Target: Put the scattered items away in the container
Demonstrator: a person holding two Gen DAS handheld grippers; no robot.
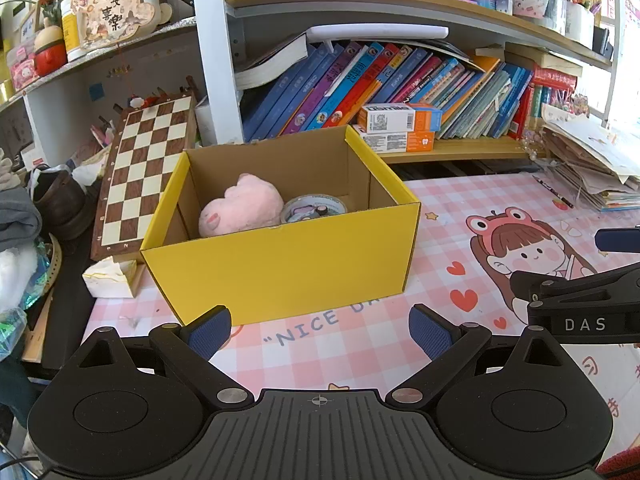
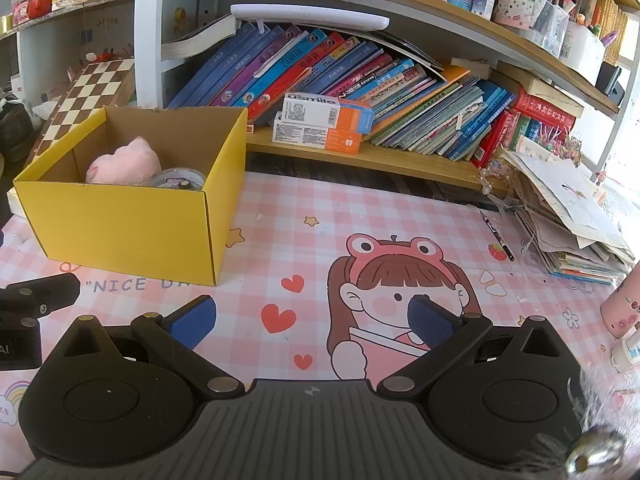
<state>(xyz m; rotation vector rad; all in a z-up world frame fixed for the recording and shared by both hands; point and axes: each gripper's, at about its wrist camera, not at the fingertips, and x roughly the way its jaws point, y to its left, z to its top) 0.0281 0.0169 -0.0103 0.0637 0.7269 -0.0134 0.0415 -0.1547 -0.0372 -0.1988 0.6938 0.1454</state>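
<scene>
I see a cardboard box (image 1: 280,264), yellow outside, plain brown inside. In it: a pale pink plush toy (image 1: 240,208) and a round tin with a grey-white rim (image 1: 314,208). Desk mat (image 2: 360,216) is pink-and-white check with red hearts and a cartoon girl in a pink frog hat. Chessboard (image 1: 144,172): brown and cream squares. My gripper pads (image 1: 210,332) are blue on black fingers.
</scene>
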